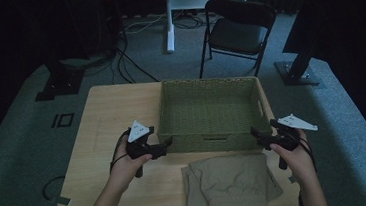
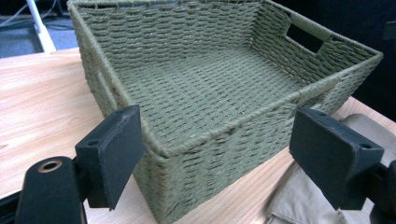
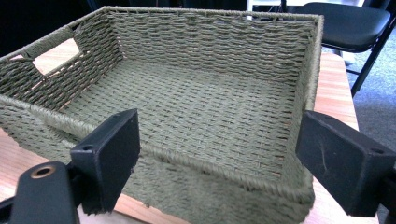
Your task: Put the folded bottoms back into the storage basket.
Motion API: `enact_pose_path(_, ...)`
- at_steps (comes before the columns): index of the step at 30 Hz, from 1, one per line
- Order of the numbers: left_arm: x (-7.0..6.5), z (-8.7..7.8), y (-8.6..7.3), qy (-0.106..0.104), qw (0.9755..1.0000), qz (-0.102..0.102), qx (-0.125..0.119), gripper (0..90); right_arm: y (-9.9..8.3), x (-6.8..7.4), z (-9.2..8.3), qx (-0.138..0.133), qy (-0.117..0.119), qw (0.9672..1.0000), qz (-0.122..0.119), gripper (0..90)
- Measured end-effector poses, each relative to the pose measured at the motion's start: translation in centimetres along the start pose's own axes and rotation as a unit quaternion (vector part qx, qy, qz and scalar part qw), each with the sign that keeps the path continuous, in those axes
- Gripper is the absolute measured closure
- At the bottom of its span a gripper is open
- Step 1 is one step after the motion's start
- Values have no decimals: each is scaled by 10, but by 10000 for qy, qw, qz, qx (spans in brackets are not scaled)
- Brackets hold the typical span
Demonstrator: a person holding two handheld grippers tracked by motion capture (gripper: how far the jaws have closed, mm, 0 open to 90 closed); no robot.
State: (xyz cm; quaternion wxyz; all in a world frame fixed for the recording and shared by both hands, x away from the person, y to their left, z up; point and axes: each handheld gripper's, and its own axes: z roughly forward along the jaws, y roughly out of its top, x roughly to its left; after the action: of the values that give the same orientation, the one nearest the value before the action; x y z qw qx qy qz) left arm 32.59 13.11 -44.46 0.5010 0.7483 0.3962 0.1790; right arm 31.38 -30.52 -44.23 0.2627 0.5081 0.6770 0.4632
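I see the wooden counter (image 1: 116, 114) carrying an empty green woven basket (image 1: 209, 83) at its middle, with folded khaki trousers (image 1: 228, 184) lying just in front of it. My left tool (image 1: 166, 143) sits spread wide at the basket's near left corner, my right tool (image 1: 254, 132) equally wide at the near right corner; both hold nothing.

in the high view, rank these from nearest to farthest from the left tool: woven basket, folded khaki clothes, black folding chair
1. Woven basket: its near left corner sits right in front of the left tool.
2. Folded khaki clothes: on the table's near edge, to the tool's right.
3. Black folding chair: on the floor beyond the table's far side.
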Motion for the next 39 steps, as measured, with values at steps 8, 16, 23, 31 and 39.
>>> enact_pose_path(8, -14, -1, -8, -137, 9998, 141, 42, 184, -8, 2, -9, -3, -17, 10000, -46, 134)
enact_pose_path(16, -31, 1, -21, -399, 9989, 159, 166, 184, -25, 1, -16, 6, -49, 10000, 1, 134)
enact_pose_path(23, -38, 4, -36, -412, 9987, 128, 271, 184, -40, -3, -20, 4, -107, 9999, 100, 134)
enact_pose_path(31, -49, 14, -54, -495, 9977, 73, 450, 184, -62, -4, -18, 164, -63, 9995, 262, 134)
enact_pose_path(39, -61, 25, -68, -607, 9960, -66, 658, 184, -84, -4, -12, 420, -45, 9984, 366, 134)
